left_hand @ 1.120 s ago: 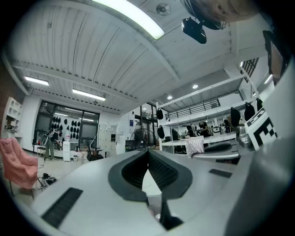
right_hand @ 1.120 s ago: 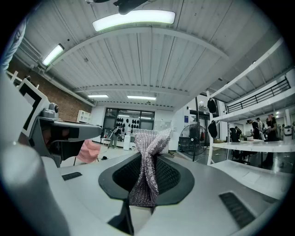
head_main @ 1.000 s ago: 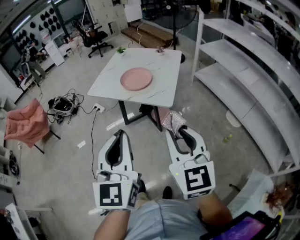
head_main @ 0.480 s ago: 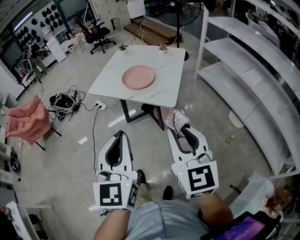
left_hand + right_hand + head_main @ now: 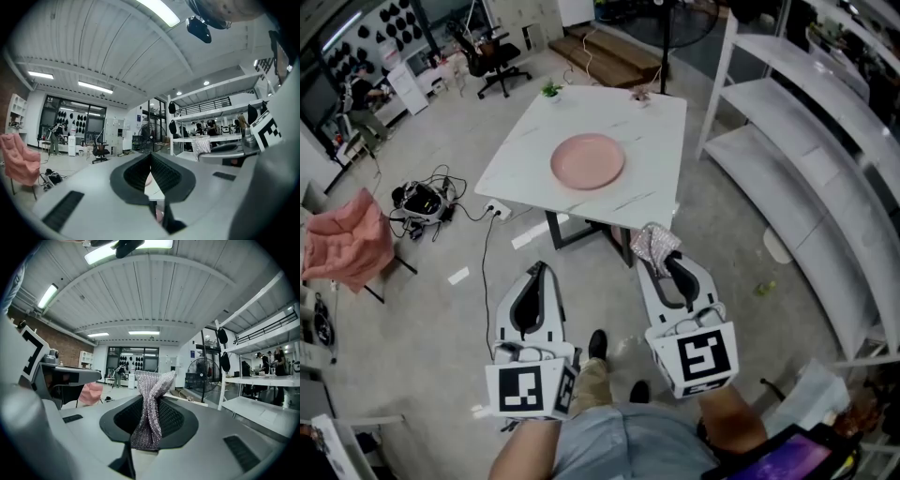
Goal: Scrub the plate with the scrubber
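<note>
A pink plate (image 5: 587, 160) lies in the middle of a white marble-look table (image 5: 649, 183) ahead of me in the head view. My right gripper (image 5: 659, 254) is shut on a silvery mesh scrubber (image 5: 652, 243), which stands pinched upright between the jaws (image 5: 151, 401). That gripper hovers just short of the table's near edge, well apart from the plate. My left gripper (image 5: 535, 272) is shut with nothing in it and hangs over the floor, left of the right one. A sliver of the table and plate (image 5: 149, 180) shows past its closed jaws.
White shelving (image 5: 811, 159) runs along the right. On the floor at left are a pink chair (image 5: 349, 247), a cable bundle (image 5: 422, 202) and a power strip (image 5: 497, 213). An office chair (image 5: 492, 49) stands beyond the table. Two small items (image 5: 549, 90) sit on the table's far edge.
The view has closed in on the table: plate and table sit lower and nearer in the frame. Both grippers keep their pose, the right still holding the scrubber.
</note>
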{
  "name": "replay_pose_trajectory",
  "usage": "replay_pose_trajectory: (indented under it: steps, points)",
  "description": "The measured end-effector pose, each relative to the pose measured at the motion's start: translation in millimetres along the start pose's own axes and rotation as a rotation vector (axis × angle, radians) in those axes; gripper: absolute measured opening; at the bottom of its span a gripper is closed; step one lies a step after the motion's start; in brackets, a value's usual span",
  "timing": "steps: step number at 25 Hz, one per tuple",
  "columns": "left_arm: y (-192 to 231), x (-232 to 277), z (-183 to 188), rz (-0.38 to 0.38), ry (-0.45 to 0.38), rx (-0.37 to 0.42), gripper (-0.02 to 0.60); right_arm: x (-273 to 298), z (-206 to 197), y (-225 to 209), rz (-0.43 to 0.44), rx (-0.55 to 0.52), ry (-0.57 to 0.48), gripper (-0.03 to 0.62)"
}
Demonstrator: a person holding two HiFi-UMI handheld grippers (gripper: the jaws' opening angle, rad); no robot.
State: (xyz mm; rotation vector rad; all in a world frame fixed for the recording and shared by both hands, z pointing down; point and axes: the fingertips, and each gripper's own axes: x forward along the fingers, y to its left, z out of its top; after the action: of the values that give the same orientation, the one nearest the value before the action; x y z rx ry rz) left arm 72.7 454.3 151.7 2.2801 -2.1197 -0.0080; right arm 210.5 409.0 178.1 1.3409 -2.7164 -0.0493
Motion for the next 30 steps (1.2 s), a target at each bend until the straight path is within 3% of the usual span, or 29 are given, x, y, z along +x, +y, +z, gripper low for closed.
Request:
replay_pose_trajectory:
  steps: [14, 20, 30]
  points:
    - [104.1, 168.7, 32.7, -0.119, -0.033, 0.009, 0.008, 173.1, 49.8, -31.5, -0.113, -0.03, -0.035, 0.107]
    - [121.5, 202.7, 19.7, -0.17, -0.01, 0.002, 0.008, 204.5, 48.3, -37.5, -0.153, -0.032, -0.017, 0.107]
    - [130.0, 260.4, -20.8, -0.177, 0.071, 0.007, 0.008, 253.0, 25.0, -72.5, -0.167, -0.006, 0.037, 0.107]
